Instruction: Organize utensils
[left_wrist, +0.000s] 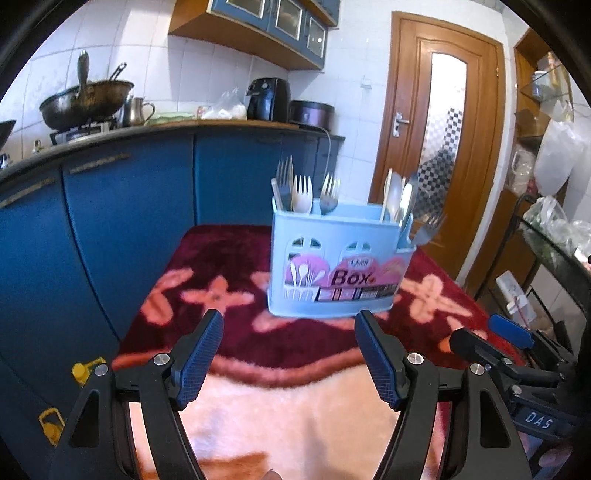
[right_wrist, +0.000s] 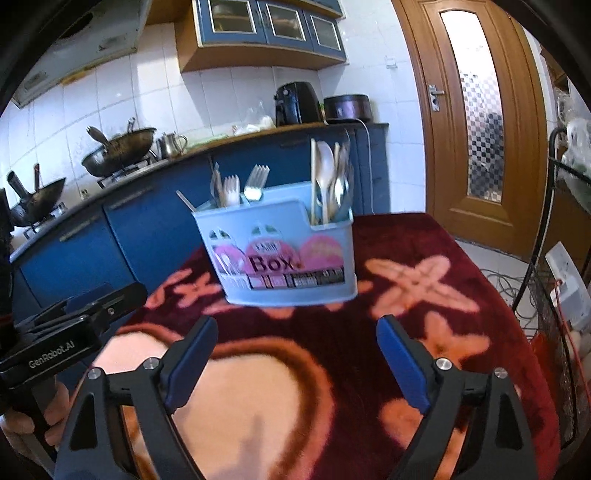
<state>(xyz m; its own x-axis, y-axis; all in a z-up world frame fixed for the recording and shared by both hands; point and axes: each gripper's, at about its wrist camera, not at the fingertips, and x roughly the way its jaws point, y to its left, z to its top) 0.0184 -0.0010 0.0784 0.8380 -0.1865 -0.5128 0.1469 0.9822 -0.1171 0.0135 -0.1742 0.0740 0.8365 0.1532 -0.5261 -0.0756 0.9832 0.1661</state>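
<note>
Both tongs hanging wide open and empty before the utensil caddy.
Left gripper (left_wrist: 288, 325), then right gripper (right_wrist: 297, 328), are gripping nothing; caddy (left_wrist: 332, 266) is standing just ahead. Forks (left_wrist: 302, 195) left, spoons (left_wrist: 397, 197) right: probably light, stiff, slippery; pinch the projecting heads.

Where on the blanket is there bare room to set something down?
Free: the pale patch between both grippers and the blue utensil box, and the red stretch to its right. Crowded: inside the box, forks and spoons.
</note>
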